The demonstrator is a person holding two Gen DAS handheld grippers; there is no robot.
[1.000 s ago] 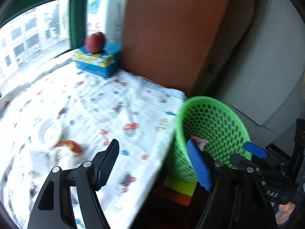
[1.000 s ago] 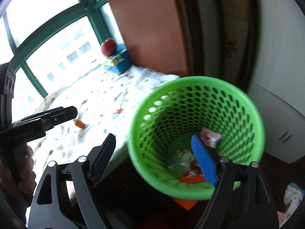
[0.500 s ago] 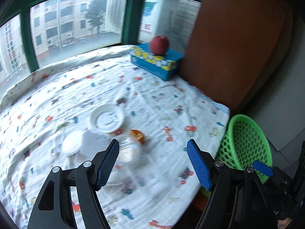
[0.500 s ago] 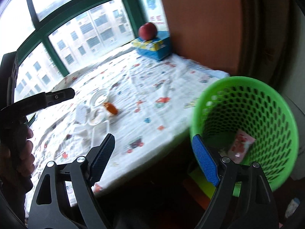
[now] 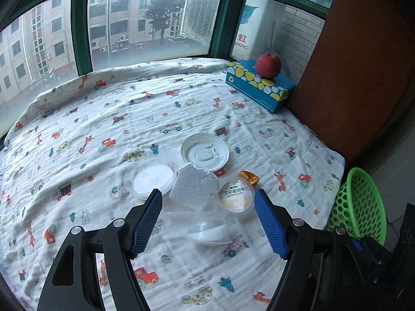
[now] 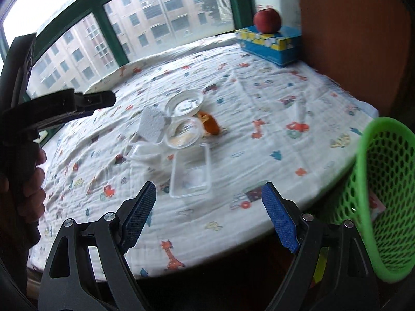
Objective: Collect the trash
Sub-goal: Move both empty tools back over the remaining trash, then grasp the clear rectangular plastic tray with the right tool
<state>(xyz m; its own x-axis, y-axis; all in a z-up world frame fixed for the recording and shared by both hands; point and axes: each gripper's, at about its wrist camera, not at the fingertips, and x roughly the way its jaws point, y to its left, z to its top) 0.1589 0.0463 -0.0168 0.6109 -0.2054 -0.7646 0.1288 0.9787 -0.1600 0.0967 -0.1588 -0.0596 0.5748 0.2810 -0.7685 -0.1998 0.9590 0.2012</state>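
A heap of trash lies mid-table on the printed cloth (image 5: 77,119): a white round lid (image 5: 205,153), a clear round lid (image 5: 151,178), a white foam piece (image 5: 193,186), a small labelled cup (image 5: 236,197), an orange wrapper (image 5: 249,177) and a clear plastic tray (image 5: 207,229). My left gripper (image 5: 208,223) hangs open just above the heap, touching nothing. My right gripper (image 6: 208,217) is open too, over the table's near edge, short of the clear tray (image 6: 190,173). The green mesh basket (image 6: 384,207) stands off the table's right side.
A blue tissue box (image 5: 259,85) with a red apple (image 5: 268,62) on it sits at the far right corner, against a brown panel (image 5: 350,64). Windows run behind the table. In the right wrist view a hand (image 6: 28,181) grips the left tool at the left edge.
Both views have swung left, away from the green basket and onto the table. The basket has slid to the right edge and the trash heap has come under the open jaws.
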